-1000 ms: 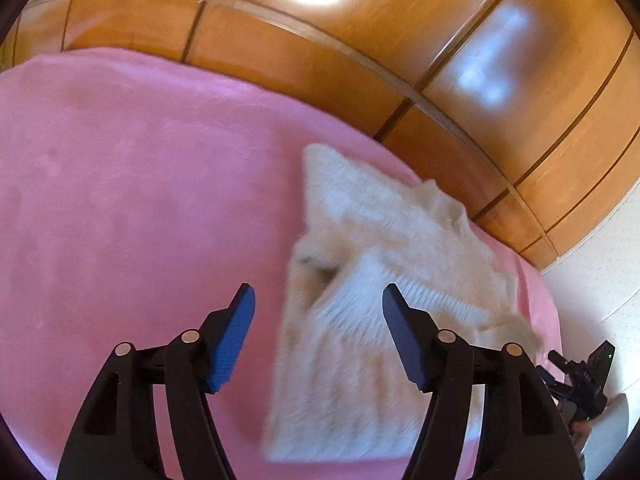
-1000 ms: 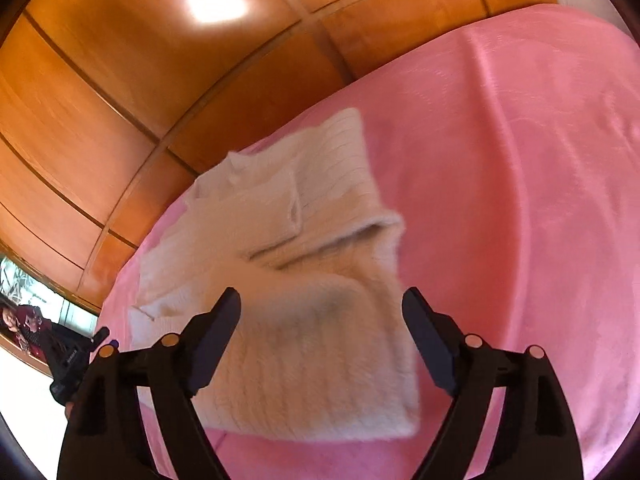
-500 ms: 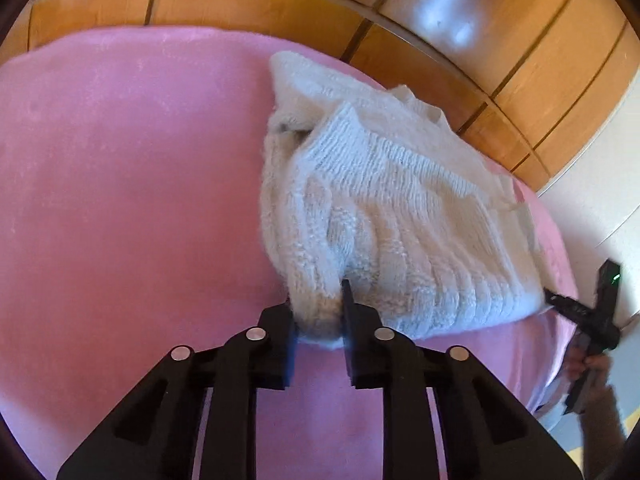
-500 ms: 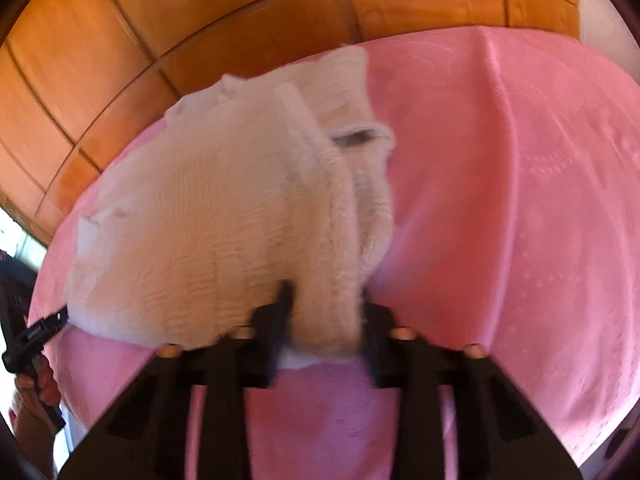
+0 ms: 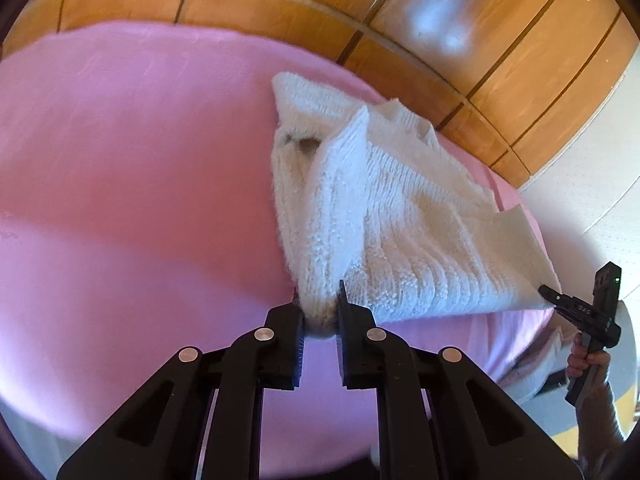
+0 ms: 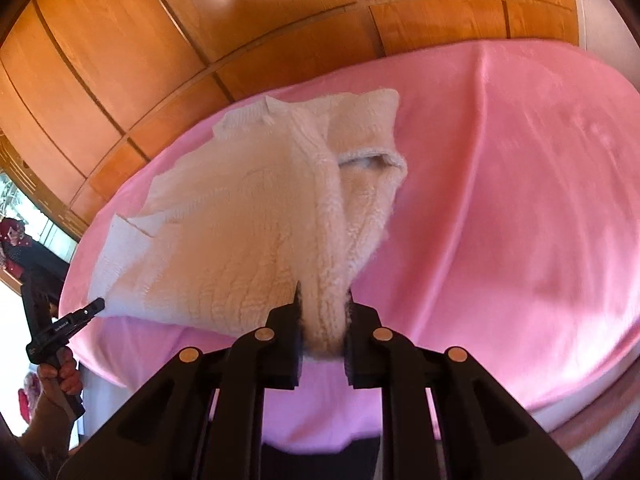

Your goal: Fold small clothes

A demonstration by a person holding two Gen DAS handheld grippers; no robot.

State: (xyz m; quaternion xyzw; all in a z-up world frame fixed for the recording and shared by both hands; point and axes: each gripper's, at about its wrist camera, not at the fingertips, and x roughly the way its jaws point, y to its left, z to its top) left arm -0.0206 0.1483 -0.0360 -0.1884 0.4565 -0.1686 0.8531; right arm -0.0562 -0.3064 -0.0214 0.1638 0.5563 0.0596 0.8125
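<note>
On pink bed point(image 5: 120, 200): white knit sweater point(image 5: 400, 220), far part resting on cover toward 1 o'clock in left view, near hem lifted. Left claw point(image 5: 319, 312) clamped on hem corner at 6 o'clock, fabric bunched between jaws. Right claw point(image 6: 322, 320) likewise clamped on other hem corner, sweater point(image 6: 240, 220) stretched toward 10 o'clock. Each claw seen in other's view at sweater's far corner. Wood panel wall point(image 6: 160, 60) behind bed.
</note>
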